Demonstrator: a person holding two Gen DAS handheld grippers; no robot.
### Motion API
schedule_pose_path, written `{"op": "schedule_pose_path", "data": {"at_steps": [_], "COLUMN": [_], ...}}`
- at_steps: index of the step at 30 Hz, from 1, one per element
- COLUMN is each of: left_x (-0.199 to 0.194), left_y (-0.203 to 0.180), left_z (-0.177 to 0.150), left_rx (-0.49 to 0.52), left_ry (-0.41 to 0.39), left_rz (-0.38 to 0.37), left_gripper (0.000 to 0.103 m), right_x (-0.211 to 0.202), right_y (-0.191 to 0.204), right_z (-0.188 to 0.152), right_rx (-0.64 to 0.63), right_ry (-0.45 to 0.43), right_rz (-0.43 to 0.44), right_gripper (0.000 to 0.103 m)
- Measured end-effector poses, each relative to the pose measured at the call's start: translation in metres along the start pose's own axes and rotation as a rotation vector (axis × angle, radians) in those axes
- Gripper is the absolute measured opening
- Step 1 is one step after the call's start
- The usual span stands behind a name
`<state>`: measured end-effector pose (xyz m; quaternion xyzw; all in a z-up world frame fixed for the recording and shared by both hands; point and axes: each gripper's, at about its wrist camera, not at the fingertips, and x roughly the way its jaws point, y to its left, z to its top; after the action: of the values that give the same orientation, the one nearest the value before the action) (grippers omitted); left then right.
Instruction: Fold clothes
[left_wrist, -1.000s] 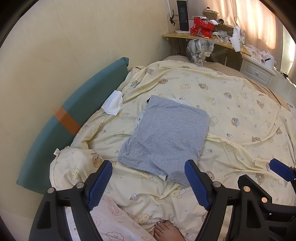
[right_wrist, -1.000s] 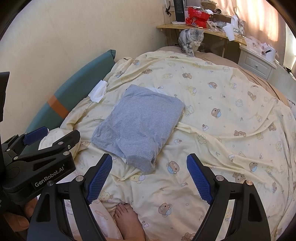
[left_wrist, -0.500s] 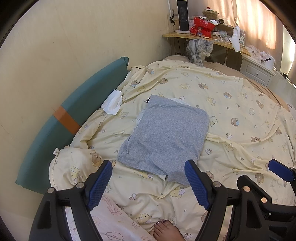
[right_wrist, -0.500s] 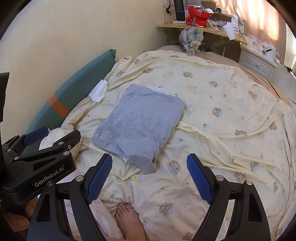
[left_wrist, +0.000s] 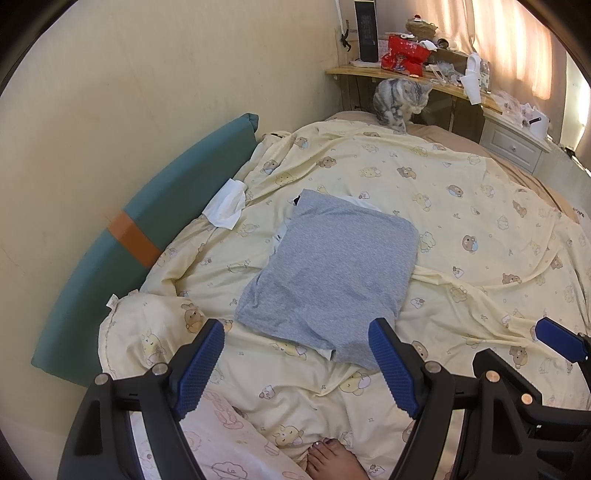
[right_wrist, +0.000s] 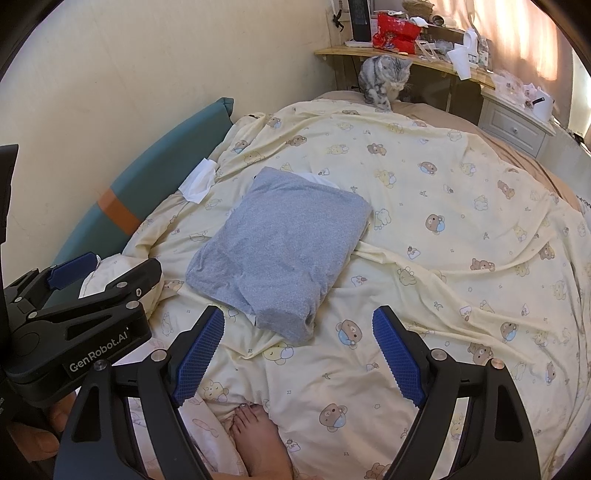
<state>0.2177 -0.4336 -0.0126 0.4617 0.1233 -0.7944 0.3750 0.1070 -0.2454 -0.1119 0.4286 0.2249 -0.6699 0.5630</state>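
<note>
Grey folded garment (left_wrist: 328, 273) beyond open tool (left_wrist: 297, 369)

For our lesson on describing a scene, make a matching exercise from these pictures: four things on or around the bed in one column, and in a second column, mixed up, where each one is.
Things:
1. cat
2. grey garment
3. white cloth
4. red bag

Places:
A. on the wooden shelf by the wall
B. folded in the middle of the yellow quilt
C. at the far end of the bed
D. at the quilt's edge beside the green headboard

Pairs: 1-C, 2-B, 3-D, 4-A
</note>
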Motion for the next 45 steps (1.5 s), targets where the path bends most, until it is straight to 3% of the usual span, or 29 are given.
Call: {"op": "schedule_pose_path", "data": {"at_steps": [45], "left_x": [0.0010], "left_y": [0.0013], "left_z": [0.0000], "left_rx": [0.002], "left_ry": [0.003], "left_rz": [0.006], "left_gripper": [0.081], "right_x": [0.0036], "right_y": [-0.0012], "right_z": [-0.0001], "right_rx": [0.006], "right_ry": [0.013], "right_rz": [0.011], "right_gripper": [0.086]}}
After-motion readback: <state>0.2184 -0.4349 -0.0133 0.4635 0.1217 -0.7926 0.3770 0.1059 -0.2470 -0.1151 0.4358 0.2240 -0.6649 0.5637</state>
